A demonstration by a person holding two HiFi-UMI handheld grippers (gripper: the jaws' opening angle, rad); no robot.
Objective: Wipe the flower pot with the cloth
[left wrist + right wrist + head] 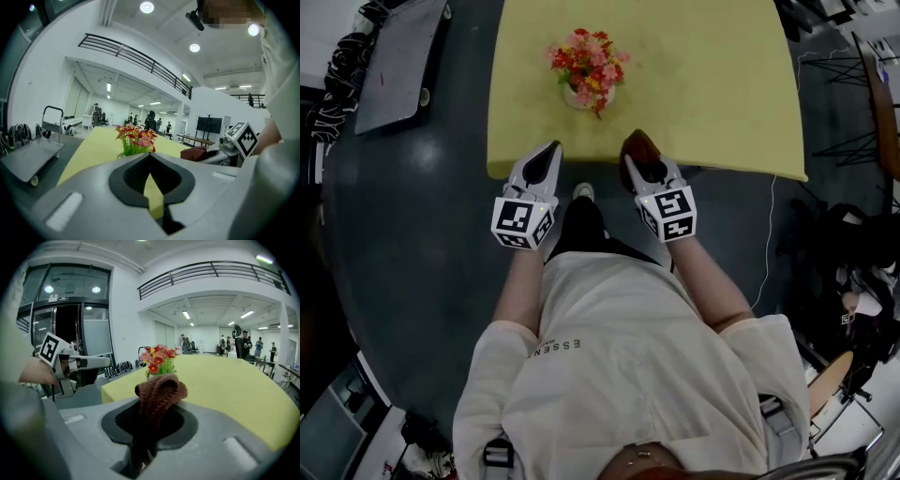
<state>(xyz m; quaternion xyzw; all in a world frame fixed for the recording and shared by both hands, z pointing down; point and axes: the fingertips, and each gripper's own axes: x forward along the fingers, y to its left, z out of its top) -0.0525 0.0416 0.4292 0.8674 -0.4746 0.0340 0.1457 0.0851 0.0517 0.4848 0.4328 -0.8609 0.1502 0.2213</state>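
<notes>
A small white flower pot (578,97) with red, pink and yellow flowers (588,59) stands near the front edge of the yellow table (703,84). My right gripper (639,155) is shut on a brown knitted cloth (159,391), which bunches above its jaws at the table's front edge, to the right of the pot. My left gripper (546,161) is shut with nothing in it, at the table's edge in front of the pot. The flowers (136,137) lie straight ahead in the left gripper view, and the flowers (159,359) rise just behind the cloth in the right gripper view.
A grey flatbed trolley (398,61) stands on the dark floor left of the table. Chairs and cables (862,141) crowd the right side. People (151,121) stand far off in the hall beyond the table.
</notes>
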